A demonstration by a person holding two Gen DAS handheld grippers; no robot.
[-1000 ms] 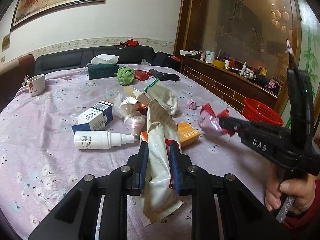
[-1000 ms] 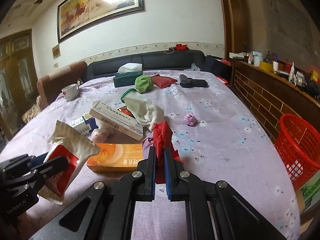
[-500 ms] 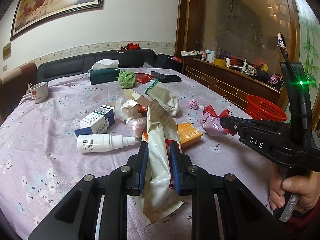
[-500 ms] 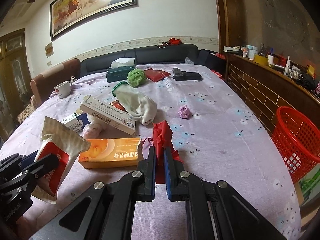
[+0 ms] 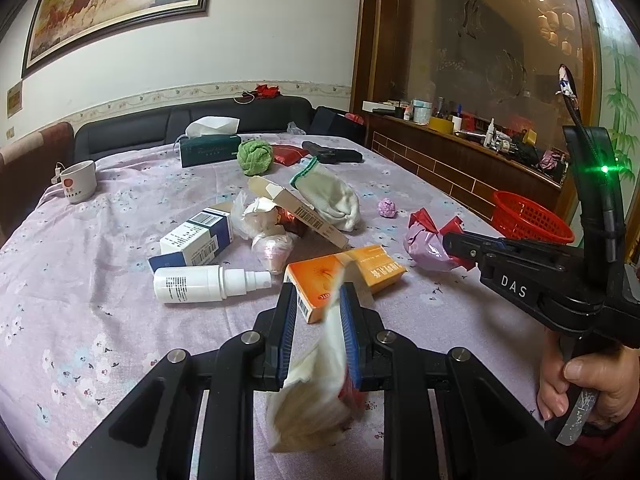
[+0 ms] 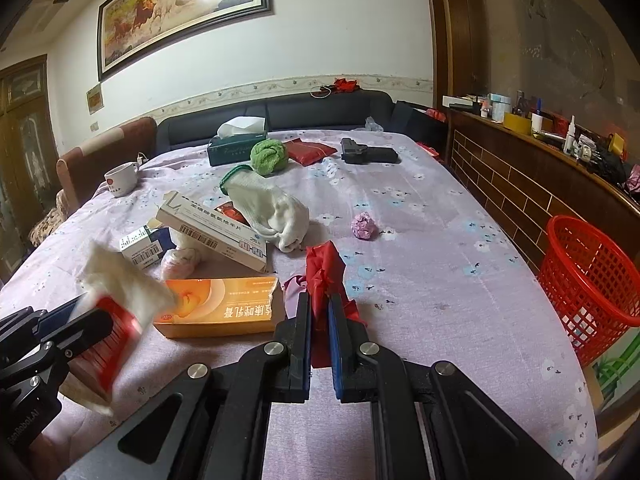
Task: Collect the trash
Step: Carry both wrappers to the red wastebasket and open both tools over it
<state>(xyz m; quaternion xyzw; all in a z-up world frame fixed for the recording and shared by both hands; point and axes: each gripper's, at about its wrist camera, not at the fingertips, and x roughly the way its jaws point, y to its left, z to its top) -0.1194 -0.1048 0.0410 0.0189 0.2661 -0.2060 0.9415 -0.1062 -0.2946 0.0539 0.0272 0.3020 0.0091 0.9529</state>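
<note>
My left gripper [image 5: 318, 296] is shut on a white and red wrapper [image 5: 320, 372], which is blurred and hangs mostly below the pads. In the right wrist view the same wrapper [image 6: 116, 300] shows at the lower left in the left gripper [image 6: 92, 314]. My right gripper [image 6: 319, 300] is shut on a crumpled red and pink wrapper [image 6: 324, 264]. From the left wrist view that gripper [image 5: 450, 240] holds the wrapper [image 5: 426, 240] above the tablecloth, with a hand on its handle. A red basket [image 6: 592, 280] stands off the table's right edge.
On the flowered tablecloth [image 5: 80, 280] lie an orange box [image 5: 348, 276], a spray bottle [image 5: 200, 283], a blue and white box [image 5: 196, 238], a long white box [image 6: 212, 228], a white glove [image 6: 272, 208] and a pink paper ball [image 6: 364, 225]. Farther back stand a mug [image 5: 78, 182] and a tissue box [image 5: 206, 148].
The wrapper in the left gripper has flopped down: its top no longer stands above the jaws, and the orange box behind it now shows. Both grippers have kept their places.
</note>
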